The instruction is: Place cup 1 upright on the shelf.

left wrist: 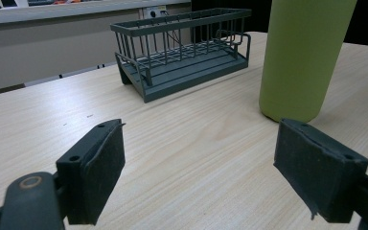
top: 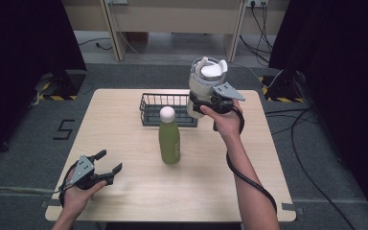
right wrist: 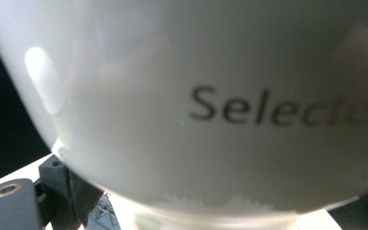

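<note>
My right gripper (top: 196, 103) is shut on a white lidded tumbler (top: 202, 82) and holds it in the air above the right end of a dark wire basket (top: 148, 114). In the right gripper view the tumbler (right wrist: 196, 105) is very close, with dark lettering on its wall and the black jaws at its lower left and right. A green bottle (top: 169, 141) with a white cap stands upright mid-table. My left gripper (top: 111, 161) rests open near the front left corner. In the left gripper view its pads (left wrist: 98, 172) stand apart, with the bottle (left wrist: 302, 57) ahead to the right.
The basket (left wrist: 182, 52) sits at the back of the light wooden table (top: 124, 129) and has nothing in it. Behind the table are wooden furniture legs, cables on the floor and black curtains at both sides.
</note>
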Motion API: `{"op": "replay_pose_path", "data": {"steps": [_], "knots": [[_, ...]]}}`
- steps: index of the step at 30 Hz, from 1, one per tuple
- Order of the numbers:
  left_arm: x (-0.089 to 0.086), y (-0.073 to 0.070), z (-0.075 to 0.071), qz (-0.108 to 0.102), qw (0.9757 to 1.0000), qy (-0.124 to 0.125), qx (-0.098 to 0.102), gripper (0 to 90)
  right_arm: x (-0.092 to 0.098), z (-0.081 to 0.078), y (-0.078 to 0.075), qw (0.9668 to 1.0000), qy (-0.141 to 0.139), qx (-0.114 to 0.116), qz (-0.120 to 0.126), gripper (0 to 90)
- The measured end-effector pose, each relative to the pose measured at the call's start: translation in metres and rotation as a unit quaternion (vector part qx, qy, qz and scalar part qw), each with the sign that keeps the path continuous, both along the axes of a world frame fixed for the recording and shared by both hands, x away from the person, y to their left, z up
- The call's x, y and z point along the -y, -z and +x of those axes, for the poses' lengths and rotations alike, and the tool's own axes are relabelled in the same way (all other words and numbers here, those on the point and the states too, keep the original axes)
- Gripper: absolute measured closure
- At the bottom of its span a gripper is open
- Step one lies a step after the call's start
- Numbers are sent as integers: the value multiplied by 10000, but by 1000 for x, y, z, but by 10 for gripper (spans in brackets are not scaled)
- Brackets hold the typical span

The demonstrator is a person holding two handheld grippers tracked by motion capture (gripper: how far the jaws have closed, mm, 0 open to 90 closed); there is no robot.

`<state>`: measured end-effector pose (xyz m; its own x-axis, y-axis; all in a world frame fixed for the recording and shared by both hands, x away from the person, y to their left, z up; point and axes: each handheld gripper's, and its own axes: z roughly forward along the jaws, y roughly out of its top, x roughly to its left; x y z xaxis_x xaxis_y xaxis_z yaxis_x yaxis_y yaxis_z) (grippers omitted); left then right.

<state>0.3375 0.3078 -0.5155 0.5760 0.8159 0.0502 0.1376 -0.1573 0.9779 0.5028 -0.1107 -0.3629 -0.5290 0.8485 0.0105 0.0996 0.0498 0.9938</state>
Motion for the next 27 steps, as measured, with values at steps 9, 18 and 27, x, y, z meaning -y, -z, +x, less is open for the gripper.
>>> {"op": "replay_pose_path", "data": {"steps": [9, 18, 27], "knots": [[0, 0, 0, 6, 10000, -3, 7, 171, -5, 8, -3, 10000, 20, -36, 42, 103], [-1, -1, 0, 6, 10000, 0, 16, 172, -9, 15, -5, 10000, 40, -41, 57, 103], [0, -1, 1, -8, 10000, 9, 19, 173, -14, 22, -6, 9999, 62, -77, 62, 103]]}}
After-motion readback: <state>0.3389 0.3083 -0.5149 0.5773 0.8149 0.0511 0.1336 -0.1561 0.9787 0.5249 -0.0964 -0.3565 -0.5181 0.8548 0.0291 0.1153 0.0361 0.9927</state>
